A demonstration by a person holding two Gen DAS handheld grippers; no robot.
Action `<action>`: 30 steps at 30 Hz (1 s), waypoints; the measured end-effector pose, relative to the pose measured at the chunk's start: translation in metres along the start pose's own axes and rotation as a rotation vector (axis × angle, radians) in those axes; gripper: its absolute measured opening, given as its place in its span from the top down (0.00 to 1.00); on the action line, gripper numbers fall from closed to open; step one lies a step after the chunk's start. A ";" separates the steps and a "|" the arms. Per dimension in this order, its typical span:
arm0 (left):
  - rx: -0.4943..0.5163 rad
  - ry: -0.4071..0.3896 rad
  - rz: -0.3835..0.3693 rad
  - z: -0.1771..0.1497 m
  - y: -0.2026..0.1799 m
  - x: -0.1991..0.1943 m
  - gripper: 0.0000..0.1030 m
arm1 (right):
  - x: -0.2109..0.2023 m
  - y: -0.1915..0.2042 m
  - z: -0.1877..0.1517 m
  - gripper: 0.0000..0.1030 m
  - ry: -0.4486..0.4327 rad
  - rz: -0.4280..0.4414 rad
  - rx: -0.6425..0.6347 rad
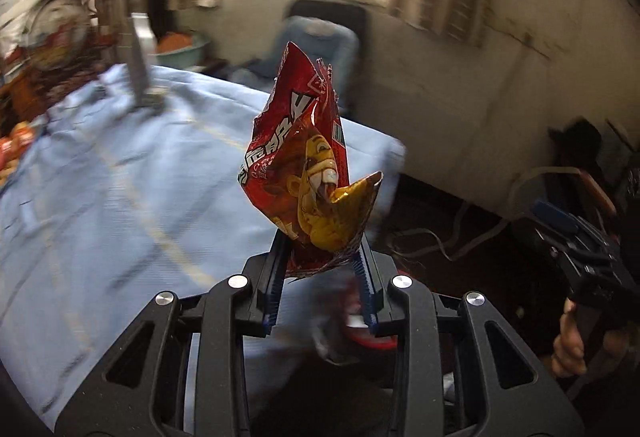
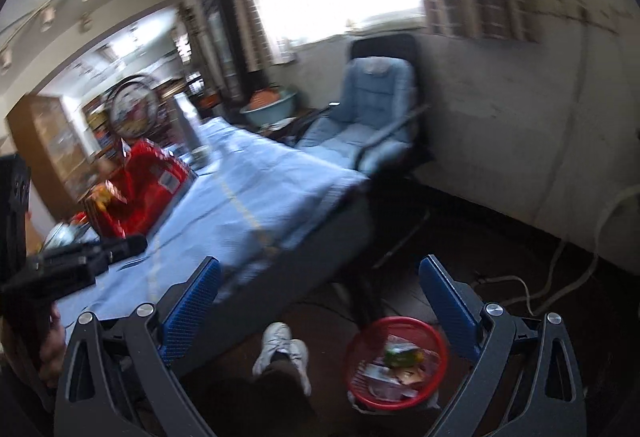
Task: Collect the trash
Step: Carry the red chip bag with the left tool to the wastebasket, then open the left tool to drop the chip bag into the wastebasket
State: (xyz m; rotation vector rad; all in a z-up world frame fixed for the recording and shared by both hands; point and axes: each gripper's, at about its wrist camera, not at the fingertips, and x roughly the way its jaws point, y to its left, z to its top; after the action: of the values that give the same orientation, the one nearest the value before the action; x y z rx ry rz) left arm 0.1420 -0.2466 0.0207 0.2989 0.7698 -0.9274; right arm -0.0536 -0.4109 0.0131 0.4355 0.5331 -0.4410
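My left gripper [image 1: 322, 257] is shut on the lower end of a crumpled red snack bag [image 1: 304, 157] with a yellow lion printed on it. The bag stands up past the fingertips, above the edge of the blue-clothed table [image 1: 120, 177]. In the right wrist view the same bag [image 2: 136, 189] and left gripper [image 2: 80, 261] appear at the far left over the table. My right gripper [image 2: 320, 261] is open with nothing between its blue pads. Below it on the floor stands a red mesh basket [image 2: 400, 320] with several wrappers inside. The right gripper [image 1: 580, 249] also shows at the right edge of the left wrist view.
A blue padded chair [image 2: 372, 109] stands beyond the table's far corner under the window. The person's white shoe [image 2: 284, 349] is on the dark floor left of the basket. A metal bottle [image 2: 188, 121] stands at the table's far end. White cables [image 2: 560, 277] trail along the wall.
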 end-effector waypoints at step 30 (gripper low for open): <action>0.161 0.496 0.054 -0.123 -0.084 0.261 0.09 | 0.096 -0.143 -0.091 0.06 0.289 -0.172 0.261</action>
State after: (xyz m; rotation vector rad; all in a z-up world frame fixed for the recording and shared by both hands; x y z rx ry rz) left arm 0.1115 -0.3872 -0.2433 0.7045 1.1356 -0.8745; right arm -0.0859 -0.5099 -0.1517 0.7139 0.8012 -0.6209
